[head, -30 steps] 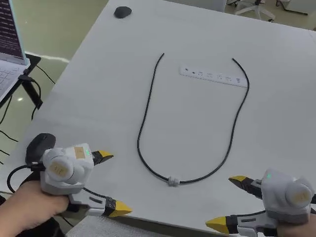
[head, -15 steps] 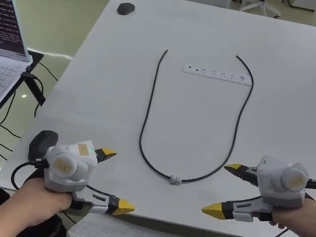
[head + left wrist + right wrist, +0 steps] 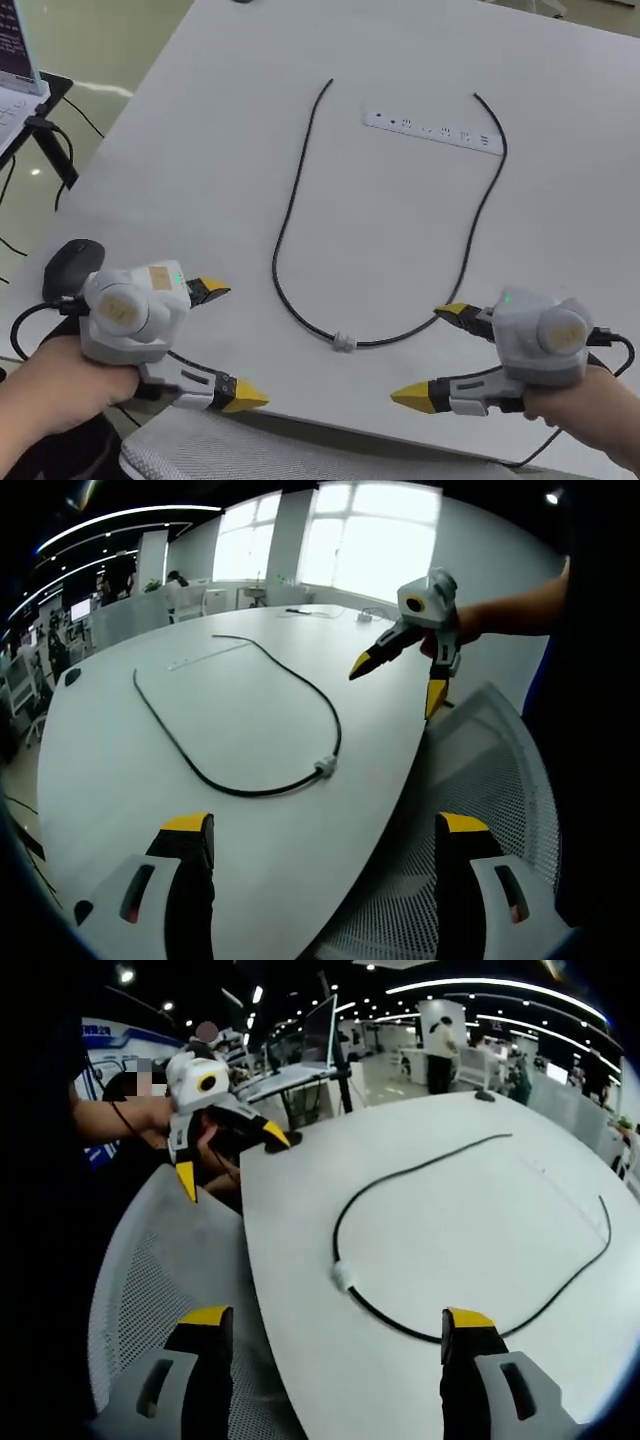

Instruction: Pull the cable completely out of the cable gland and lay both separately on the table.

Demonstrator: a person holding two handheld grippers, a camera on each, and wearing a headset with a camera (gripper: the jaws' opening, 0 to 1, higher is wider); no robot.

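A long black cable (image 3: 290, 200) lies in a U shape on the white table (image 3: 200, 150), with a small white cable gland (image 3: 343, 342) threaded on it at the bottom of the U. The gland (image 3: 324, 767) and cable (image 3: 190, 755) appear in the left gripper view, and the gland (image 3: 342, 1276) and cable (image 3: 420, 1175) in the right gripper view. My left gripper (image 3: 222, 342) is open at the table's near left edge, left of the gland. My right gripper (image 3: 432, 353) is open at the near edge, right of the gland. Neither holds anything.
A white power strip (image 3: 432, 132) lies inside the top of the U. A black mouse-like object (image 3: 68, 270) sits near the left gripper. A mesh chair (image 3: 250, 450) is below the table edge. A laptop on a stand (image 3: 20, 70) is off the left side.
My right gripper has moved left and forward, closer to the gland. The left gripper has stayed about where it was. The cable and gland have not moved.
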